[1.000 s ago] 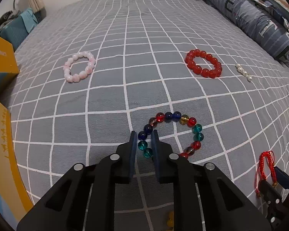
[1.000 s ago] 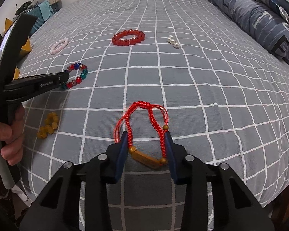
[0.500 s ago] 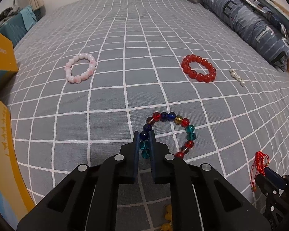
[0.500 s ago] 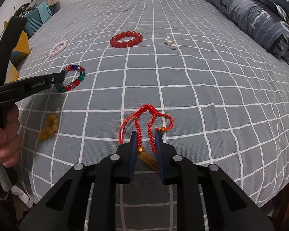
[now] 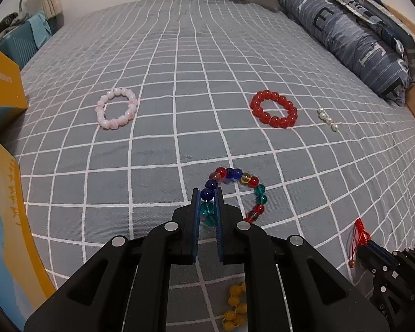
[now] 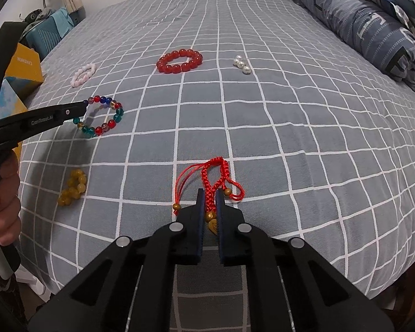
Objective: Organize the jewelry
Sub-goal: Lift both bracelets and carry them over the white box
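On the grey checked bed [image 5: 179, 127], the left gripper [image 5: 207, 193] jaws clamp the near side of the multicoloured bead bracelet [image 5: 258, 191]; the right gripper [image 6: 209, 193], its jaws having just been closing, pinches the red cord bracelet [image 6: 215, 166]. Farther off lie the pink bracelet [image 5: 116, 108], red bead bracelet [image 5: 274, 108] and pearls [image 5: 327, 118]

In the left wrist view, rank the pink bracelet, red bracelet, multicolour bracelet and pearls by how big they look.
1. Multicolour bracelet, though it lies nearest the camera, which may flatter it.
2. Red bracelet and pink bracelet: too alike to rank.
3. Pearls, clearly smallest.
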{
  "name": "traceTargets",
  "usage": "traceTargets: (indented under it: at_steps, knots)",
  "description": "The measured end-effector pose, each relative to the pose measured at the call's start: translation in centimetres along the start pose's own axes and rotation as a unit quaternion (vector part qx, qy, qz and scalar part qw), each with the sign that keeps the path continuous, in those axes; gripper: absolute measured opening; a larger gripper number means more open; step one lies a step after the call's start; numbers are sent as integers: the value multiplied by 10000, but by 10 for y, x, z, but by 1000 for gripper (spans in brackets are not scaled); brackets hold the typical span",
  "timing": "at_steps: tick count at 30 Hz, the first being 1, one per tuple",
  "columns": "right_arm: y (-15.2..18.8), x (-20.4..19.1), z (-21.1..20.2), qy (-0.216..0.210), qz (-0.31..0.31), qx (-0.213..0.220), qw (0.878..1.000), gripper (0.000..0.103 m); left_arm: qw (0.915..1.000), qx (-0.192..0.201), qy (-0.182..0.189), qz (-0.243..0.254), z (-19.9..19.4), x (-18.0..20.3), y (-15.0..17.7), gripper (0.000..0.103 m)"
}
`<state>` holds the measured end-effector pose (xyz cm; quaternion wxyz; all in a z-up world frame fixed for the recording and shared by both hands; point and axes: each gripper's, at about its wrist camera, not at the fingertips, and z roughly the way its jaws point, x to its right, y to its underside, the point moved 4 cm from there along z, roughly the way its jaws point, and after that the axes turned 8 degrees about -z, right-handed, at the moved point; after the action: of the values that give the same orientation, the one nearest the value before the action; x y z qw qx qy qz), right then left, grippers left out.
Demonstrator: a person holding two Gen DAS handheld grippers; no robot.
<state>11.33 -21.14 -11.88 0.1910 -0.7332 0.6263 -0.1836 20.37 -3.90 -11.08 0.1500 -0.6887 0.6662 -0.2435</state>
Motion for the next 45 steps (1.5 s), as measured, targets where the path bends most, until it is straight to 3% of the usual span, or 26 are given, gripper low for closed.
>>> traceTargets:
  at_steps: [26, 45]
  knots:
    - [-27, 0, -35, 86, -42, 499, 9987, 7, 9981, 534, 304, 79, -68, 9, -12, 9]
    - [-67, -36, -63, 51, -356, 934, 9950, 7, 9934, 1145, -58, -20, -144, -23, -17, 9]
